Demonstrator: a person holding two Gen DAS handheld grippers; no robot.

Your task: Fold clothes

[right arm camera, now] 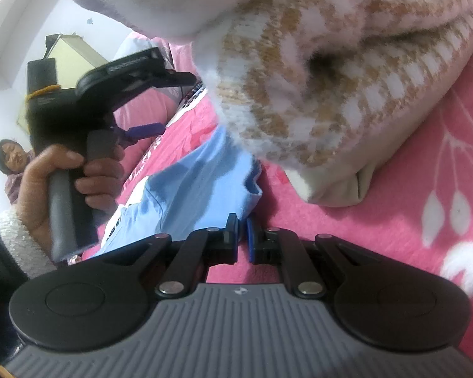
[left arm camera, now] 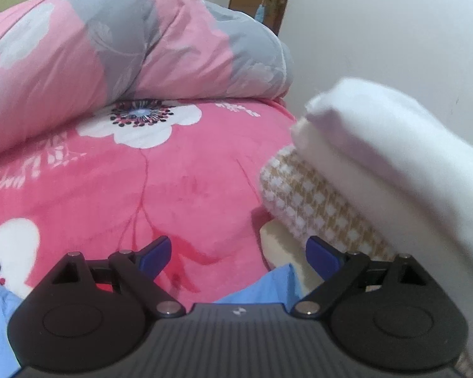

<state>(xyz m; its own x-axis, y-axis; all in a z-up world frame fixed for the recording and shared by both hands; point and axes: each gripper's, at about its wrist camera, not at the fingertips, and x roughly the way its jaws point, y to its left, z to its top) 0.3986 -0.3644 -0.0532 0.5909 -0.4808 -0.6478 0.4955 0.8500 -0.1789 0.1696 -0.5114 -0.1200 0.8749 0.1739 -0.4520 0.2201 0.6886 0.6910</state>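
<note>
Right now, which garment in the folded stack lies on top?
The plain white garment tops the stack; the tan-and-white checked knit lies under it, with a cream piece at the bottom.

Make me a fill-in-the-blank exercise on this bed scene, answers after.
1. The left tool stands ___, with nothing between its fingers.
2. The right tool is ___ on the blue garment's edge.
3. On the checked knit lies a folded garment, coloured ___.
4. The blanket under it all is ___ with white flowers.
Missing words: open; shut; white; pink.
</note>
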